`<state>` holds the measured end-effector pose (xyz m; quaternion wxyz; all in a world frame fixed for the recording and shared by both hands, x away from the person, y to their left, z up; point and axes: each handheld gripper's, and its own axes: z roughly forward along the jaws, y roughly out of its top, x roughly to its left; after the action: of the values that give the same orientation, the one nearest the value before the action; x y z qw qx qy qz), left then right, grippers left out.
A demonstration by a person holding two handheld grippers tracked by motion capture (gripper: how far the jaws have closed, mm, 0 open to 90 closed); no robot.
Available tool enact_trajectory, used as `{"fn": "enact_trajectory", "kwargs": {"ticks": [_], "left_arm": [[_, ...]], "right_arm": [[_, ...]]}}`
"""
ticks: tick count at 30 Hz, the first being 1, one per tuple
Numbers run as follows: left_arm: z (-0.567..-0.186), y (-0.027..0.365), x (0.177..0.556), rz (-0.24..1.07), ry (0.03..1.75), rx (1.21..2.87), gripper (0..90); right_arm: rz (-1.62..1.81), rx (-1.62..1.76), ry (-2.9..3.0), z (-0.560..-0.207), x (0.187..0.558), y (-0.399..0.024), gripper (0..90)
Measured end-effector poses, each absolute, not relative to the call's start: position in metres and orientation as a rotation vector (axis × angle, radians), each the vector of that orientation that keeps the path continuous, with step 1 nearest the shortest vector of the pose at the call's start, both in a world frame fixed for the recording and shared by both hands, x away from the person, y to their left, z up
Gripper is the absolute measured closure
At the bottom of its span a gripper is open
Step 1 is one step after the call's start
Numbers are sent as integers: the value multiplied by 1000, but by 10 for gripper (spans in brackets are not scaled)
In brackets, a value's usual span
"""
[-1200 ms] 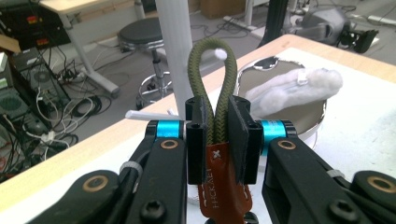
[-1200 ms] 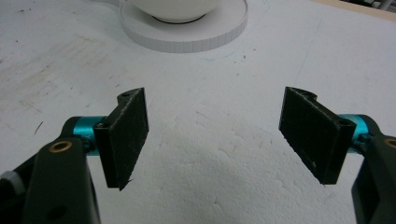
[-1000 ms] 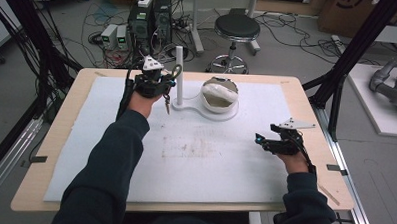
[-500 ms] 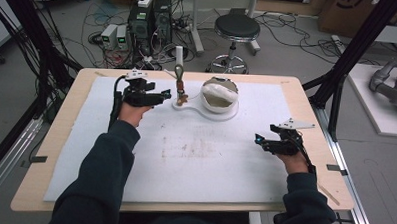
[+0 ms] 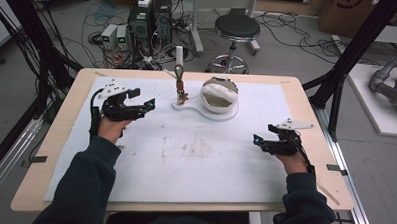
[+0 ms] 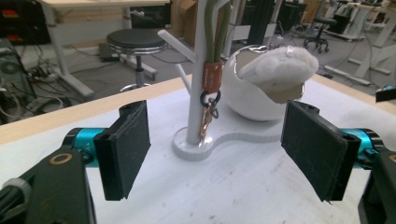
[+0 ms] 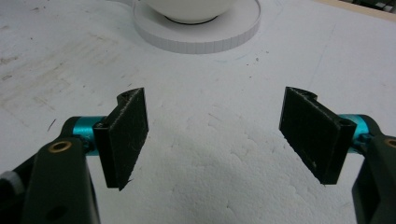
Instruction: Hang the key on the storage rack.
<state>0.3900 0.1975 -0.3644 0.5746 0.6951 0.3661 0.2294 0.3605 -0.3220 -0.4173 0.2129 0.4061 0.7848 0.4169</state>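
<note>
A white stand [image 5: 179, 71] with pegs rises from a white base [image 5: 206, 111] at the back middle of the table. An olive loop with an orange band and a clasp, a keychain [image 5: 179, 85], hangs from it; in the left gripper view the keychain [image 6: 211, 81] hangs straight ahead. A white bowl [image 5: 220, 95] with a white cloth in it sits on the same base. My left gripper [image 5: 142, 106] is open, to the left of the stand and apart from it, also seen as left gripper [image 6: 217, 154]. My right gripper [image 5: 259, 141] is open over bare mat at the right, also seen as right gripper [image 7: 215, 137].
A white foam mat [image 5: 185, 156] covers the wooden table [image 5: 307, 103]. Behind the table stand a black stool [image 5: 236, 28], computer cases and loose cables. Black frame posts flank both sides.
My left gripper drew back leftward and toward the person, away from the stand. The keychain stays hanging on the stand. The right gripper has not moved.
</note>
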Motion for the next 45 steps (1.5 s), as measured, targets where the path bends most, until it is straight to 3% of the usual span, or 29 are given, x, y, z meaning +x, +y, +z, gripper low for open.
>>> {"fn": "enact_trajectory", "kwargs": {"ticks": [9, 14, 45], "left_arm": [[-387, 227, 359, 567, 911, 1572, 235], [-400, 235, 347, 570, 953, 1566, 191], [-412, 231, 340, 564, 956, 1589, 187]], "right_arm": [[1166, 1119, 2181, -417, 361, -320, 237], [1167, 1117, 2185, -418, 362, -320, 223], [1172, 1103, 2154, -413, 357, -318, 205]]}}
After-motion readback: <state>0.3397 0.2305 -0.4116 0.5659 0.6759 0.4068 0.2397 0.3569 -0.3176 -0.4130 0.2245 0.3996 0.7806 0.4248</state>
